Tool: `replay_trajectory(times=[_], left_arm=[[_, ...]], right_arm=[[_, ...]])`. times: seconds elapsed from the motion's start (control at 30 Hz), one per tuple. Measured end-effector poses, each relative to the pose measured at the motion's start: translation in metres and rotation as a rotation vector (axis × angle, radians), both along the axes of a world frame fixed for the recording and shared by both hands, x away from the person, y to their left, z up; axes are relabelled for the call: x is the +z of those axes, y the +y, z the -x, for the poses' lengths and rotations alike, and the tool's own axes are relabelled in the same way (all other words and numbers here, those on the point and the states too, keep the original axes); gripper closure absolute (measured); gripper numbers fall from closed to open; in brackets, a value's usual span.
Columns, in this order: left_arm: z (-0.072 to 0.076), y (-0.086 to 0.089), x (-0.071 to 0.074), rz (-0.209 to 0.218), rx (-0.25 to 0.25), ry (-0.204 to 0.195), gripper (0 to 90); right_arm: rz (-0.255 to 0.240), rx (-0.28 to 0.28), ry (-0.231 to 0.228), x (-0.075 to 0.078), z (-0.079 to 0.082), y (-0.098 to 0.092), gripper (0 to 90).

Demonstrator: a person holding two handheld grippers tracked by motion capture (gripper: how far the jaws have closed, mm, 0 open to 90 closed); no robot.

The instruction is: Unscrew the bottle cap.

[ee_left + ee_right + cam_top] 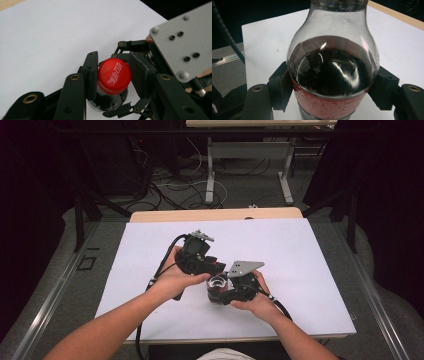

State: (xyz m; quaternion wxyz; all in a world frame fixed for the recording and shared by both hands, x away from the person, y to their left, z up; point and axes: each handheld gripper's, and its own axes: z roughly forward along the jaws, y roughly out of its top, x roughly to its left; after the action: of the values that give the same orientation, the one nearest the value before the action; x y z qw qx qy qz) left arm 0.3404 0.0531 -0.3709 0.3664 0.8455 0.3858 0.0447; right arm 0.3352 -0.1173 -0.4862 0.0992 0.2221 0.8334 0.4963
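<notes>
A small cola bottle with dark drink, a red label and a red cap is held between both grippers over the white tabletop. My left gripper comes in from the left, and in the left gripper view its jaws press on both sides of the cap. My right gripper is shut on the bottle's body; its pads clamp the labelled part of the bottle from either side. The grey plate on the right gripper sits just beyond the cap.
A wooden strip borders the far edge of the white top. Beyond it stand the metal legs of another table with loose cables on the floor. Grey floor and a rail run along the left side.
</notes>
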Motion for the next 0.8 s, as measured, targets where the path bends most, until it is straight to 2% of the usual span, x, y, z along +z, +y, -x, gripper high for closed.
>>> replay_trajectory(times=[0.03, 0.07, 0.1, 0.17, 0.2, 0.3, 0.37, 0.4, 0.43, 0.47, 0.5, 0.57, 0.67, 0.7, 0.8], left_arm=[[0.0, 0.0, 0.001, -0.009, 0.003, 0.01, 61.1], [-0.002, 0.002, 0.002, -0.02, -0.022, 0.002, 61.0], [-0.003, 0.002, 0.001, -0.006, -0.024, 0.007, 60.8], [-0.007, 0.006, 0.002, 0.017, -0.09, 0.013, 58.7], [-0.009, 0.007, 0.002, 0.035, -0.107, 0.009, 54.6], [-0.012, 0.011, 0.003, 0.041, -0.181, -0.04, 49.3], [-0.015, 0.016, 0.004, 0.025, -0.259, -0.074, 48.9], [-0.015, 0.016, 0.003, 0.031, -0.285, -0.088, 48.7], [-0.017, 0.019, 0.004, 0.003, -0.335, -0.101, 48.7], [-0.018, 0.02, 0.003, -0.005, -0.362, -0.123, 49.0], [-0.02, 0.022, 0.003, -0.015, -0.411, -0.121, 49.3], [-0.021, 0.023, 0.002, -0.015, -0.443, -0.123, 50.7], [-0.024, 0.025, 0.001, 0.009, -0.498, -0.131, 55.8], [-0.024, 0.026, 0.001, 0.006, -0.522, -0.117, 55.9], [-0.025, 0.025, 0.0, -0.024, -0.573, -0.13, 56.4]], right_arm=[[-0.001, 0.0, 0.004, 0.0, 0.0, 0.0, 30.0], [-0.002, -0.001, 0.004, 0.0, 0.001, 0.0, 30.0], [-0.003, -0.001, 0.004, 0.0, 0.001, 0.0, 30.0], [-0.006, -0.004, -0.002, 0.0, 0.0, 0.0, 30.0], [-0.001, -0.006, -0.009, 0.0, 0.0, -0.001, 30.0], [0.001, 0.001, -0.009, 0.001, -0.001, -0.002, 30.0], [-0.007, 0.0, 0.0, 0.001, 0.0, -0.002, 30.0], [-0.012, -0.001, -0.002, 0.001, 0.0, -0.002, 30.0], [-0.012, 0.005, -0.003, 0.001, 0.0, -0.002, 30.0], [-0.002, 0.014, 0.005, 0.002, 0.0, -0.002, 30.0], [-0.007, 0.016, -0.006, 0.002, 0.0, -0.001, 30.0], [-0.006, 0.025, -0.006, 0.002, 0.001, -0.001, 30.0], [-0.004, 0.027, -0.006, 0.002, 0.002, 0.0, 30.0], [-0.014, 0.027, -0.005, 0.002, 0.002, 0.001, 30.0], [-0.012, 0.035, -0.012, 0.002, 0.003, 0.001, 30.0]])
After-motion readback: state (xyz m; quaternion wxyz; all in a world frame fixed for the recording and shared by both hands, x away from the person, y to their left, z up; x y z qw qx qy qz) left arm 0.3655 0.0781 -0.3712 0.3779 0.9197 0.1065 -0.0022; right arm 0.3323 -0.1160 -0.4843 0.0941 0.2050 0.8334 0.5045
